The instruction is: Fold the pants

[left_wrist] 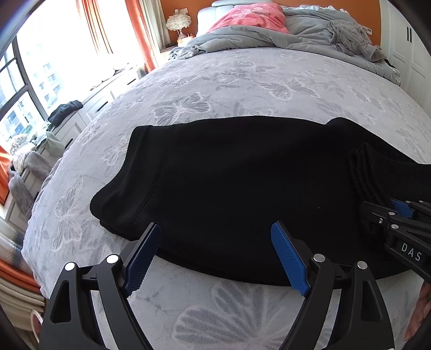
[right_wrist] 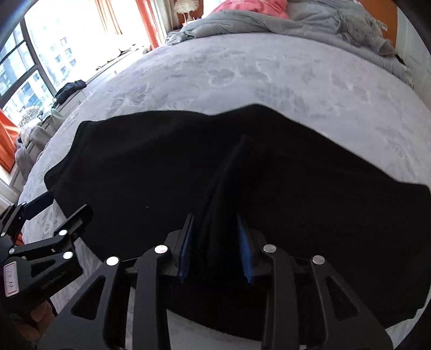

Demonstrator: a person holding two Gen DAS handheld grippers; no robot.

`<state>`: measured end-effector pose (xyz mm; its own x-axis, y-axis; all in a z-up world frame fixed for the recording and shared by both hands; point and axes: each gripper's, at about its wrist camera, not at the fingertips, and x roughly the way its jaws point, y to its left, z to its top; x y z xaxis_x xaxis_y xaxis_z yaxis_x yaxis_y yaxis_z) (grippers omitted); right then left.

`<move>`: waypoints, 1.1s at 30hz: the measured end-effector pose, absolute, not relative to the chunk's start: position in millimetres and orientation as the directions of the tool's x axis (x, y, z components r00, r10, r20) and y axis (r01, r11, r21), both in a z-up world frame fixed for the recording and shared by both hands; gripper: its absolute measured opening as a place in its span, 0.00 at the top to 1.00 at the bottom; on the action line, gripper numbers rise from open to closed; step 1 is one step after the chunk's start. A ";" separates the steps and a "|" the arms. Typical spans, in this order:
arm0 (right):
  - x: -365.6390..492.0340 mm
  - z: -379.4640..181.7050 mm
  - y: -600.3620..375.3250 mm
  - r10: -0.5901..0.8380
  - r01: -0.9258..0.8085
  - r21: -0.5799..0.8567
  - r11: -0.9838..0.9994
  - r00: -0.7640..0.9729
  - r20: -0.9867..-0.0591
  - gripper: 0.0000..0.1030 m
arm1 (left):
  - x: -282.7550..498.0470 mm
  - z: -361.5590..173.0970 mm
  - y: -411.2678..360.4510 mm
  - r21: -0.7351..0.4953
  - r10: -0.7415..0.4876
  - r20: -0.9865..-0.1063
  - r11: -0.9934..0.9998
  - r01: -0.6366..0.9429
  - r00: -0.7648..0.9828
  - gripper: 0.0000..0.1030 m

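At nine o'clock the bedspread (left_wrist: 242,80) ends near the window sill cabinets (left_wrist: 102,102); bare cover runs wide toward twelve. The black pants (left_wrist: 229,175) lie flat, long axis nine to three, along the near edge. The left gripper (left_wrist: 215,228) hangs spread wide over their hem. The right gripper (right_wrist: 215,218) pinches a raised fold of pants.

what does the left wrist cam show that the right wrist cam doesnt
Only the left wrist view: the left gripper head-on, jaws wide over the pants' near edge, and crisp butterfly prints on the bedspread.
Only the right wrist view: the right gripper pinching a raised fold of cloth.
Both: the black pants, grey duvet, pink blanket.
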<state>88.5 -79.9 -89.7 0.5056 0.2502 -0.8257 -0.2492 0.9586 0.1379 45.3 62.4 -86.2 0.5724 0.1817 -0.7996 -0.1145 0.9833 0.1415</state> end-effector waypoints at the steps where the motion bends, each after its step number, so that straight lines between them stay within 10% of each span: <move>1: 81.0 -74.1 -80.5 0.281 -0.267 0.154 0.951 0.544 -0.791 0.71 | 44.6 -85.6 62.8 0.146 0.184 -0.795 0.983 -0.113 0.578 0.21; 11: 64.7 -50.5 -149.6 0.119 -0.078 0.090 0.993 0.638 -0.761 0.65 | 48.1 -70.5 110.5 -0.029 0.031 -0.793 0.996 -0.088 0.609 0.17; 15: 57.8 -55.5 -156.1 0.157 -0.131 0.095 0.987 0.627 -0.763 0.37 | 46.7 -78.2 187.6 -0.235 -0.016 -0.810 0.925 -0.299 0.587 0.17; 23: 61.2 -81.8 -74.3 0.243 -0.343 0.045 0.938 0.561 -0.791 0.39 | 42.2 -96.9 226.8 -0.345 -0.058 -0.838 0.827 -0.444 0.542 0.17; 26: 74.1 -107.6 -49.0 0.154 -0.361 -0.055 0.931 0.526 -0.837 0.64 | 46.3 -101.1 216.3 -0.375 -0.116 -0.842 0.828 -0.417 0.527 0.17; 33: 80.5 -110.5 -34.8 0.079 -0.322 -0.125 0.938 0.553 -0.829 0.64 | 55.5 -112.4 208.6 -0.400 -0.164 -0.849 0.819 -0.411 0.502 0.15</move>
<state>80.5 -34.8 -110.5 0.5533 0.0793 -0.8292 -0.3221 0.9384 -0.1252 55.5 208.6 -112.4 0.5020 -0.1635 -0.8492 -0.4107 0.8191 -0.4005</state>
